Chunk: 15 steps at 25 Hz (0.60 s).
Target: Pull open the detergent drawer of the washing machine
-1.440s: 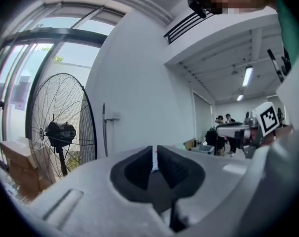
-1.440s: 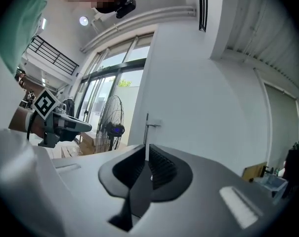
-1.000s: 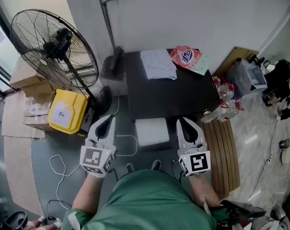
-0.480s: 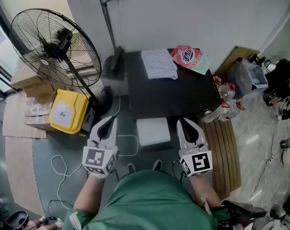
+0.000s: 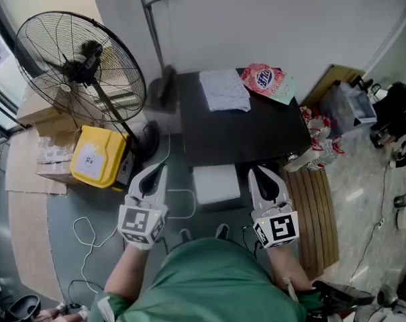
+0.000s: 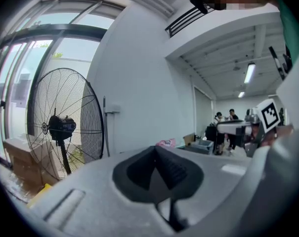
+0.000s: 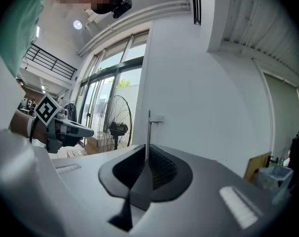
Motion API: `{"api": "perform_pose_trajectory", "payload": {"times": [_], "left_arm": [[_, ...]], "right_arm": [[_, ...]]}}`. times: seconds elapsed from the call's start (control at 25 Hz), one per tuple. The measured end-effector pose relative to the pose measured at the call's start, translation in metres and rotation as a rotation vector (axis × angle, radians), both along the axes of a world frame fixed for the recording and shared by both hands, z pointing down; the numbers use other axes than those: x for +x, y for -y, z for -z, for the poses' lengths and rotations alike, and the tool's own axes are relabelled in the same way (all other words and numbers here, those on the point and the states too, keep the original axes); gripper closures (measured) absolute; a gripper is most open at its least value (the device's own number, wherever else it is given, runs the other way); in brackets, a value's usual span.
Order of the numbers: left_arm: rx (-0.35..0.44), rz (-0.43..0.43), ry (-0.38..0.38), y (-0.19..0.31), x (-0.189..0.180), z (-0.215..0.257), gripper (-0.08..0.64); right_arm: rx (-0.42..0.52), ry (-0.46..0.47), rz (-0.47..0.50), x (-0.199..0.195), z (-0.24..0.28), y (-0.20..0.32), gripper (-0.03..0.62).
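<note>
Seen from above in the head view, the washing machine (image 5: 243,136) has a black top and stands against the white wall. A white rectangular part (image 5: 216,184) juts out from its front edge toward me; I cannot tell whether it is the drawer. My left gripper (image 5: 154,169) is shut and empty, just left of that part. On the part's other side my right gripper (image 5: 260,172) is also shut with nothing in it. Neither touches the machine. In the left gripper view the jaws (image 6: 156,151) meet at a point; in the right gripper view the jaws (image 7: 145,153) meet too.
A folded white cloth (image 5: 224,90) and a pink detergent bag (image 5: 263,79) lie on the machine's top. A large standing fan (image 5: 75,66), a yellow container (image 5: 92,157) and cardboard boxes (image 5: 45,149) are at the left. A wooden slatted board (image 5: 315,213) lies at the right. Cables (image 5: 88,237) trail on the floor.
</note>
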<state>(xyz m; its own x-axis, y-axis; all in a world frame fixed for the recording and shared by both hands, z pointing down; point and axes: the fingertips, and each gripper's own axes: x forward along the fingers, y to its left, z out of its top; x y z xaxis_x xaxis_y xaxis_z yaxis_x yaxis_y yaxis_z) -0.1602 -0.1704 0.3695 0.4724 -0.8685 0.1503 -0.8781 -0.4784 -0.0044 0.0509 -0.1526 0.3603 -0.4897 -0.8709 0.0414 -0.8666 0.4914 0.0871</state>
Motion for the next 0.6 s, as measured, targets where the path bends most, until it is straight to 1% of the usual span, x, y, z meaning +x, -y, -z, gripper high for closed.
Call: {"api": "perform_pose_trajectory", "payload": {"times": [0.36, 0.6], "left_arm": [[-0.011, 0.004, -0.008, 0.0019, -0.0012, -0.0004, 0.561], [-0.023, 0.005, -0.007, 0.0010, 0.0010, -0.0047, 0.561]], "right_arm": [[-0.012, 0.002, -0.005, 0.0037, -0.0027, 0.0011, 0.571], [-0.005, 0.010, 0.008, 0.0037, -0.0032, -0.0004, 0.571]]}}
